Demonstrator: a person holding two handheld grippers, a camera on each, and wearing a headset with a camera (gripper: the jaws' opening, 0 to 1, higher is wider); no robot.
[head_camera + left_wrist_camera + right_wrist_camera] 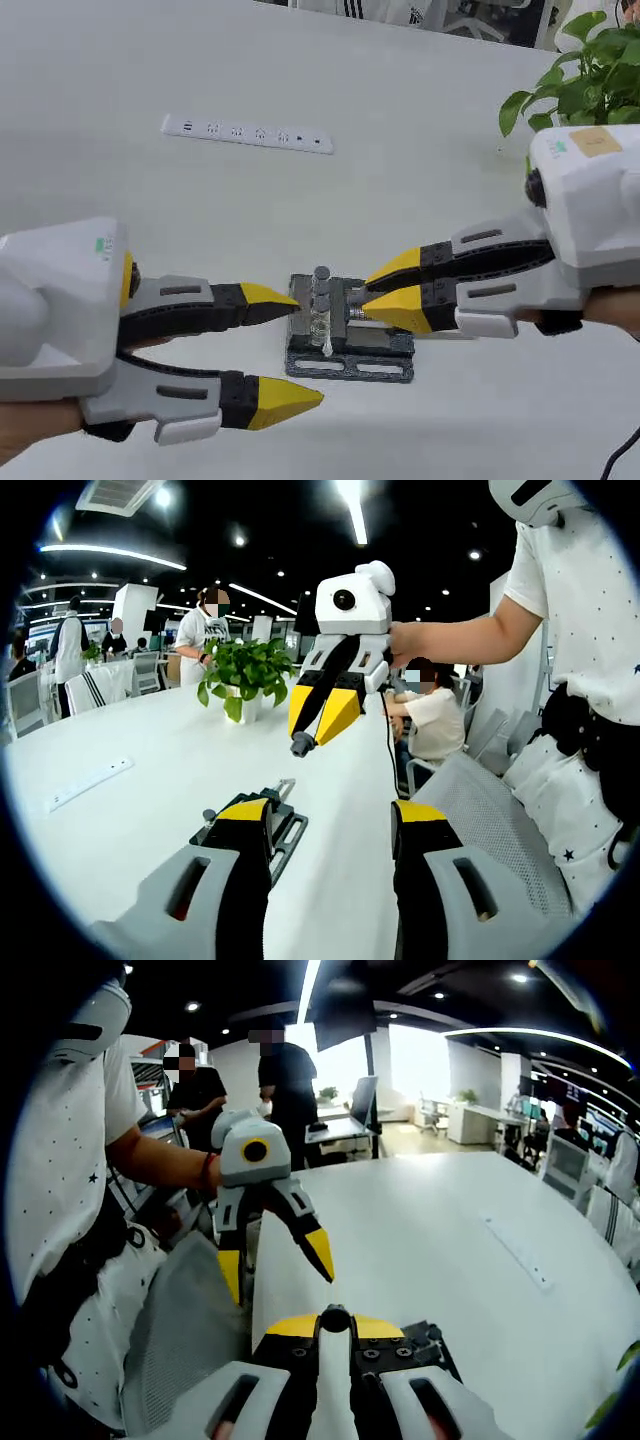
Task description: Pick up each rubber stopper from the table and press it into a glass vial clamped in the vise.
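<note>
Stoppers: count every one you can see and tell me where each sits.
3. One stopper is pinched in the right gripper; two more stoppers appear seated in vials at the far end of the row in the vise. Others may be hidden.

Mostly buried between jaws of the right tool [367, 292]: rubber stopper [334, 1318]. Behind them, right end of the vise [350, 365]. Too blurred to count in the vise: glass vials [321, 322]. Cropped far right of the vise: plant [585, 70].

White power strip [246, 133], potted plant [588, 75]
</note>
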